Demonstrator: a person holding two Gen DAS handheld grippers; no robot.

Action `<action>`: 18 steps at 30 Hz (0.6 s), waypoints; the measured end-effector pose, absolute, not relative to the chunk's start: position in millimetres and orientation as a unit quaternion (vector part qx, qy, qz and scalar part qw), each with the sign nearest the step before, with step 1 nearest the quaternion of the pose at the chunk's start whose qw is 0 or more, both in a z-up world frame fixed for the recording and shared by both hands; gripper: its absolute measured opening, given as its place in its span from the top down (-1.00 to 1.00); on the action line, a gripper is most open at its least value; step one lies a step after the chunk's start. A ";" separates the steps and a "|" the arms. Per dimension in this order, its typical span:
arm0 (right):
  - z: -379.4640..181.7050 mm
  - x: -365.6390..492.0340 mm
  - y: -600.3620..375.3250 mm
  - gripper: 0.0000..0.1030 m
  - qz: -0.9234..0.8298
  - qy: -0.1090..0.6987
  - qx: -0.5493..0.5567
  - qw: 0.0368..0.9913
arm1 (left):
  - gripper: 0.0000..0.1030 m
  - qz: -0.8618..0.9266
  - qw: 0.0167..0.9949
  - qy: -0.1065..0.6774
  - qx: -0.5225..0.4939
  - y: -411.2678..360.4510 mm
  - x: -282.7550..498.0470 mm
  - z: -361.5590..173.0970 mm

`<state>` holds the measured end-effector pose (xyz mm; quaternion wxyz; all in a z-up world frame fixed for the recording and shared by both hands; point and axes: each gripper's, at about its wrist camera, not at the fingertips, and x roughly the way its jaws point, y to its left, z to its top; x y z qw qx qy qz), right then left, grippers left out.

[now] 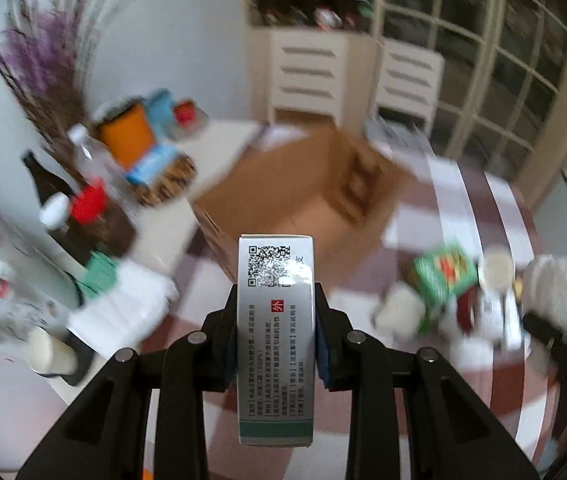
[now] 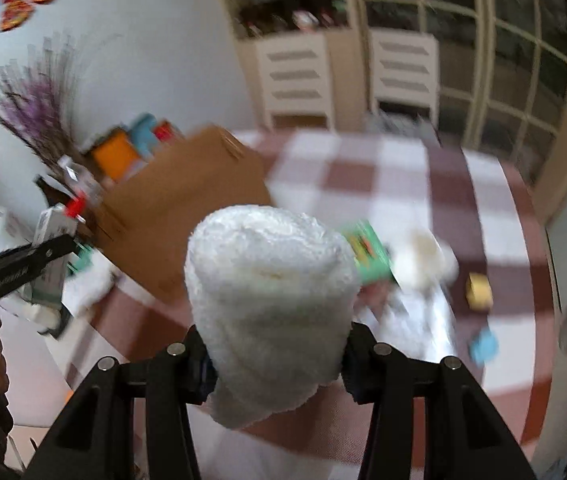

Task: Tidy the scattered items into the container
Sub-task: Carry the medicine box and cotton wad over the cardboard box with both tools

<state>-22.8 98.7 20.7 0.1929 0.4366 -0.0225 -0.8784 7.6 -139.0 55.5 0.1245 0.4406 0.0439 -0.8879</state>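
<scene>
Left gripper clamps medicine box lengthwise, forward.

The left tool grips a white medicine box between its black fingers, the QR code on the box's far end. Beyond it, an open cardboard box sits on the checked tabletop. To the right lie a green packet and a white cup, blurred. Bottles stand far left.
</scene>
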 end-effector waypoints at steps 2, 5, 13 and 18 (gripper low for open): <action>31.6 -31.4 75.4 0.06 -0.880 -0.017 0.423 0.213 | 0.40 -0.893 0.130 0.048 0.429 -148.7 -4.6 72.3; 47.3 -38.8 43.9 0.06 -0.880 -0.008 0.410 0.238 | 0.40 -0.892 0.136 0.050 0.429 -160.1 -19.8 85.1; 63.6 -55.9 -5.2 0.05 -0.887 0.017 0.391 0.244 | 0.40 -0.875 0.140 0.037 0.462 -175.2 -47.7 70.9; 60.7 -65.0 -10.9 0.05 -0.885 0.014 0.399 0.237 | 0.40 -0.868 0.144 0.035 0.474 -182.9 -55.7 60.6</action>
